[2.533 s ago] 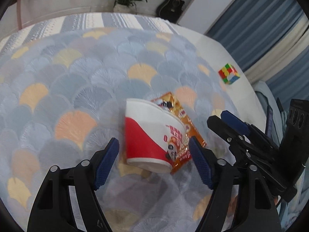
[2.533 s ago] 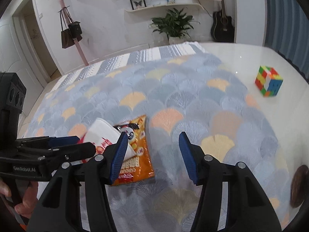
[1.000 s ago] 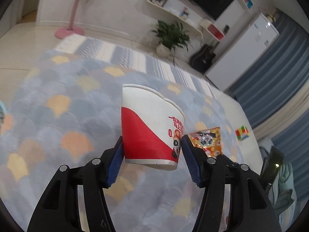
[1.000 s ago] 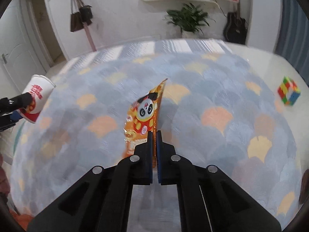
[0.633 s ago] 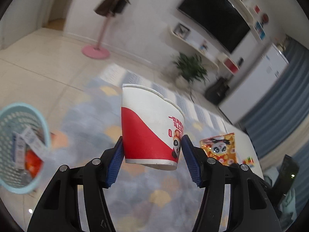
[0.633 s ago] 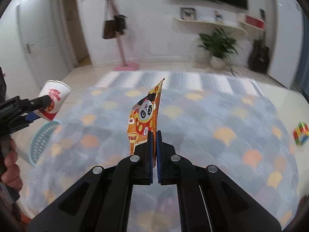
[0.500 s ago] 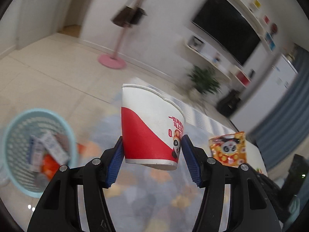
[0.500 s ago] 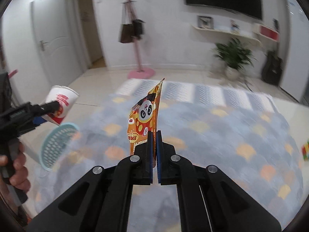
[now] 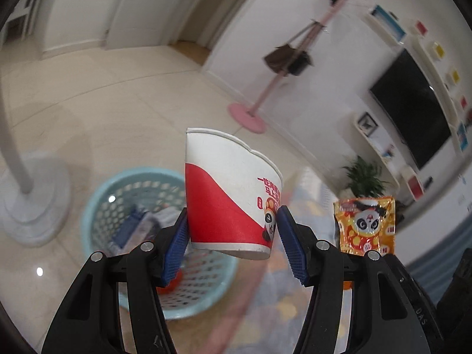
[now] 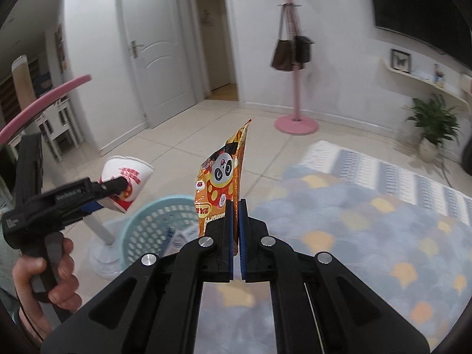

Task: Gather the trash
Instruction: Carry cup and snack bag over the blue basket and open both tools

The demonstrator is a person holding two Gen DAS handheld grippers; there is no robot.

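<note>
My left gripper (image 9: 233, 242) is shut on a red and white paper cup (image 9: 230, 191) and holds it in the air above a light blue perforated basket (image 9: 97, 203) with trash inside. My right gripper (image 10: 235, 218) is shut on an orange snack bag with a panda (image 10: 221, 177), held upright. In the right wrist view the cup (image 10: 125, 177) sits left of the bag, above the basket (image 10: 153, 221). The bag also shows in the left wrist view (image 9: 365, 221), to the right of the cup.
A white fan stand base (image 9: 32, 206) stands left of the basket. A pink coat rack (image 10: 295, 88) with bags stands by the far wall. A blue patterned rug (image 10: 368, 221) covers the floor to the right. A potted plant (image 10: 433, 126) is at far right.
Both grippers have swung left from over the rug toward the basket, carrying the cup and the bag. The basket is now under the cup.
</note>
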